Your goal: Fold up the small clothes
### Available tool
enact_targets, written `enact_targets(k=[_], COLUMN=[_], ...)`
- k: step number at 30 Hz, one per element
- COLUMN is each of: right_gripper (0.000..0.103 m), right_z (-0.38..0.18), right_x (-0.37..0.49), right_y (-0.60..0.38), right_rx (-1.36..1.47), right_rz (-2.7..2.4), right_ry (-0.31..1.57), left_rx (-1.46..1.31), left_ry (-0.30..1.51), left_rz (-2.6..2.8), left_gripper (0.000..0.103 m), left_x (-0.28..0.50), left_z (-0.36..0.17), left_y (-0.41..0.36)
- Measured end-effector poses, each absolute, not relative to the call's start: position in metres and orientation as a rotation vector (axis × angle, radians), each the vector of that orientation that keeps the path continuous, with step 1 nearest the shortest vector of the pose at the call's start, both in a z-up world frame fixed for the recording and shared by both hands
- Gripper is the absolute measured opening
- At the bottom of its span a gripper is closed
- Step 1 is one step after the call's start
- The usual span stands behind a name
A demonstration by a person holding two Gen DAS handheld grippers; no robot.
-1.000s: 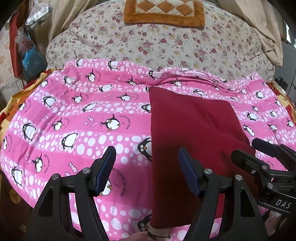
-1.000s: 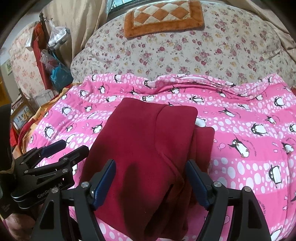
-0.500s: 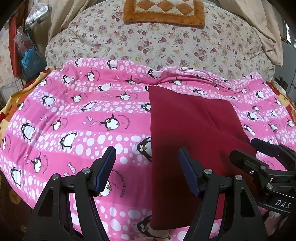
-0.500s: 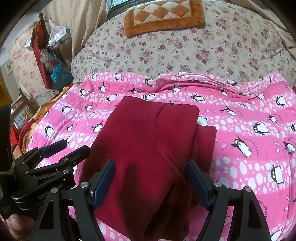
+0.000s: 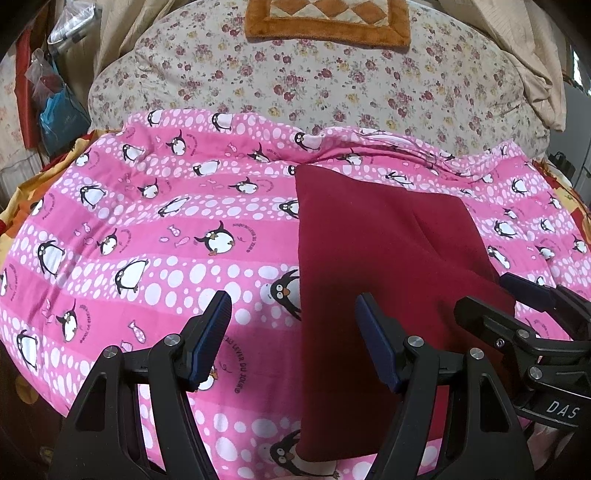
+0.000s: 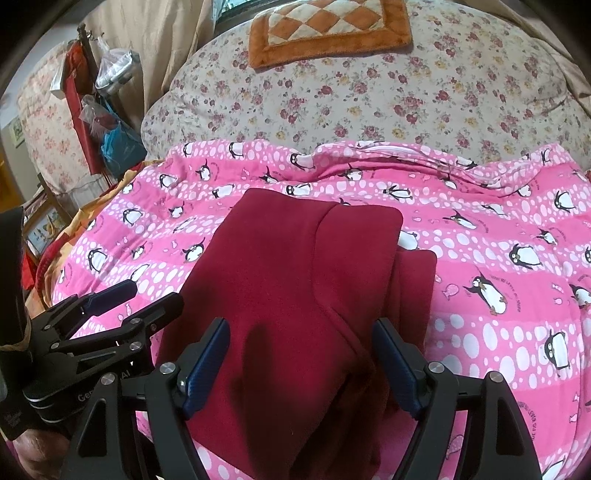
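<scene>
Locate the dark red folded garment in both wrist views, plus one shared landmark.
Left wrist: dark red garment lies right of centre on the pink penguin blanket, running to the bottom edge, behind the right finger.
Right wrist: dark red garment sits centre, running down between both fingers.
Shared landmark: orange checkered mat at top centre on the floral bedding.
</scene>
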State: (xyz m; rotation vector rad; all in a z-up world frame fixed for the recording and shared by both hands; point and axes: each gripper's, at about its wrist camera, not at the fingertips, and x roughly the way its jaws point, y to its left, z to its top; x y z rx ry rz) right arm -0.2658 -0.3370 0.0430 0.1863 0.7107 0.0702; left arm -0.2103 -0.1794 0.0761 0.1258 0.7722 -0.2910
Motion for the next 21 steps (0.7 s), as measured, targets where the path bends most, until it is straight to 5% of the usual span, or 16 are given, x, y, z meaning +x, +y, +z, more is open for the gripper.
enact_targets(k=[21], right_gripper=[0.079], right_z=[0.0353], right_x=[-0.2623], right_y=[-0.3377], right_rx=[0.187], right_rz=[0.073], right_ry=[0.727], left_rx=[0.12], left_ry=[0.788], left_rz=[-0.308], left_gripper=[0.07], left_x=[-0.2074], left_z=[0.0711], left_y=[-0.1806])
